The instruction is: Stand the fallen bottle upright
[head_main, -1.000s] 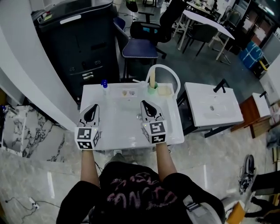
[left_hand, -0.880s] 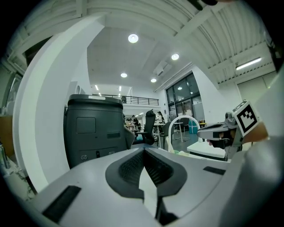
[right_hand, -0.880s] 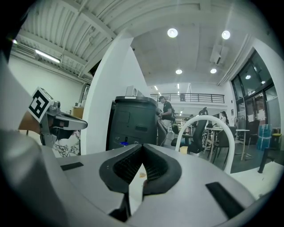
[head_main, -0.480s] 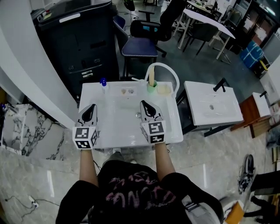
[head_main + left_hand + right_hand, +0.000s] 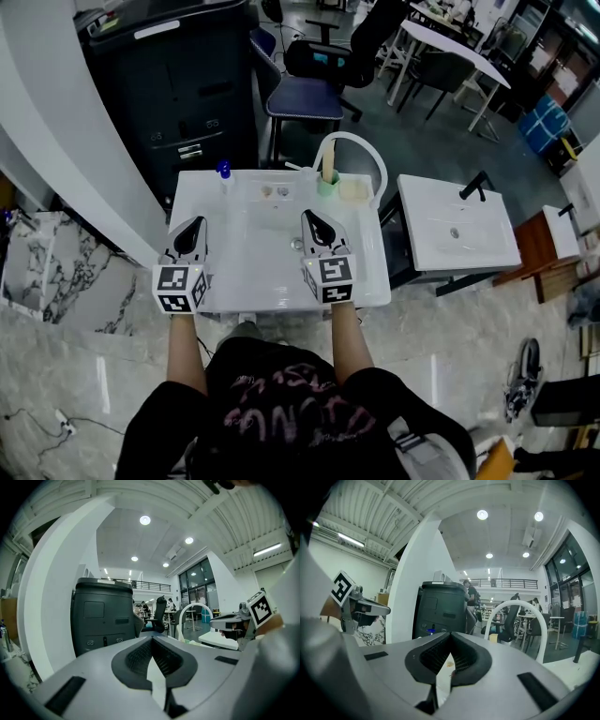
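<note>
Head view: left gripper and right gripper sit clenched, empty; advancing unopened may knock the bottle beyond the left.

Two grippers, the left gripper and right gripper; one bottle, one cup, one white worktop.

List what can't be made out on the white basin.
- Two bits at the far rim: head view, too small to identify.
- Blue-capped bottle: head view, contents too small to tell.
- Grey thing beside the right gripper: head view, too small to name.
- Basin: both gripper views, mostly blocked by the jaws.
</note>
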`<state>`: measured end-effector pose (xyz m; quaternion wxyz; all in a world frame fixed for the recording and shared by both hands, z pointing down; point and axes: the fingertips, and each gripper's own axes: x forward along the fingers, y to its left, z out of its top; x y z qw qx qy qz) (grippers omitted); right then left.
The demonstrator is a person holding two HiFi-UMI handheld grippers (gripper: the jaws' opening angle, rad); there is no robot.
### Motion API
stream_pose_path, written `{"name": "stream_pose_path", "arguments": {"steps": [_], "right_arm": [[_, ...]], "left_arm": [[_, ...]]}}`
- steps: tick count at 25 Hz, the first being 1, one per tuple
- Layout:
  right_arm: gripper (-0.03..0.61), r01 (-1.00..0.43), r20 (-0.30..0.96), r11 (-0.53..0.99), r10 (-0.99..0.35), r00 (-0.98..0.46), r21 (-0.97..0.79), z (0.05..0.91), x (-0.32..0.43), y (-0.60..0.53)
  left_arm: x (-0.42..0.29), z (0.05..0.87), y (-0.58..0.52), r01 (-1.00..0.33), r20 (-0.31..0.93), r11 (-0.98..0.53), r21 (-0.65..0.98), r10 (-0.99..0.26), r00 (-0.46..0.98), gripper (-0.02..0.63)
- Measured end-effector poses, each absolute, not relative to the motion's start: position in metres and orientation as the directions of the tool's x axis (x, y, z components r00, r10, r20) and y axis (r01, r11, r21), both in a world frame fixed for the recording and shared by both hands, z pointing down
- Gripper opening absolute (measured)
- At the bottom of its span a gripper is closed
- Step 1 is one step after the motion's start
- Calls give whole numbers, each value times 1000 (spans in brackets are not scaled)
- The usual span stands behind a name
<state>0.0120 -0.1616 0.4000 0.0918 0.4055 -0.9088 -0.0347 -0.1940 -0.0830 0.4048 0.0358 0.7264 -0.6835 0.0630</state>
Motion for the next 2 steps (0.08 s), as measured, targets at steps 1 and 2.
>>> {"name": "stream_pose_path", "arguments": {"steps": [1, 2], "right_arm": [[12, -731, 136, 669, -743, -655, 135, 399, 12, -162], [12, -731, 134, 670, -742, -656, 132, 398, 12, -163]], "left_arm": [[-194, 404, -83, -998, 140, -62, -33, -988, 57, 15], [-195, 403, -83, -998, 140, -60, -31, -989, 55, 15]]}}
